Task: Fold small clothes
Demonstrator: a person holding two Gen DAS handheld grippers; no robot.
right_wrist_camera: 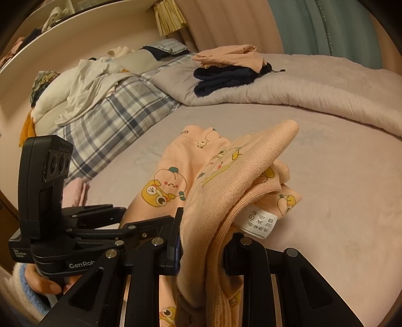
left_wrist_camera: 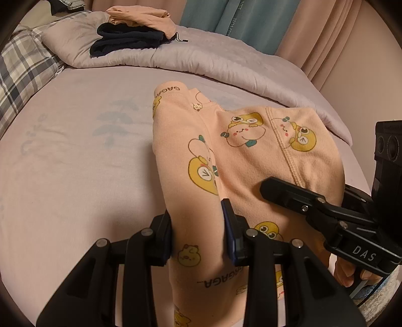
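A pair of peach child's pyjama trousers (left_wrist_camera: 241,151), printed with cartoon fruit and frogs, lies on the pale lilac sheet of the bed (left_wrist_camera: 75,176), near edge lifted off it. I hold that raised edge at two points so the fabric hangs taut between my hands and can, I judge, be carried over in a fold. My left tool (left_wrist_camera: 198,234) is closed part-way on a bunched leg, both pads pressing the cloth. My right tool (right_wrist_camera: 203,241) is closed on the ribbed waistband, with the white care label (right_wrist_camera: 256,222) turned out beside its right finger; the jaws stand narrow, cloth filling the gap.

The long axis of the trousers runs from my tools away up the bed toward the bedding. A cuff printed GAGA (left_wrist_camera: 170,90) marks the far end in the left wrist view. Which end lies nearer me overall I cannot tell for certain, since the garment is doubled and rumpled.

Beyond it a lilac quilt (left_wrist_camera: 201,60) lies pushed back across the bed, and on it sits a stack of folded clothes (left_wrist_camera: 130,37), dark navy below and peach above, probably the finished pile. A plaid blanket (right_wrist_camera: 113,113) and loose white laundry (right_wrist_camera: 85,88) occupy the far left side. Pink and teal curtains (left_wrist_camera: 251,20) hang behind.
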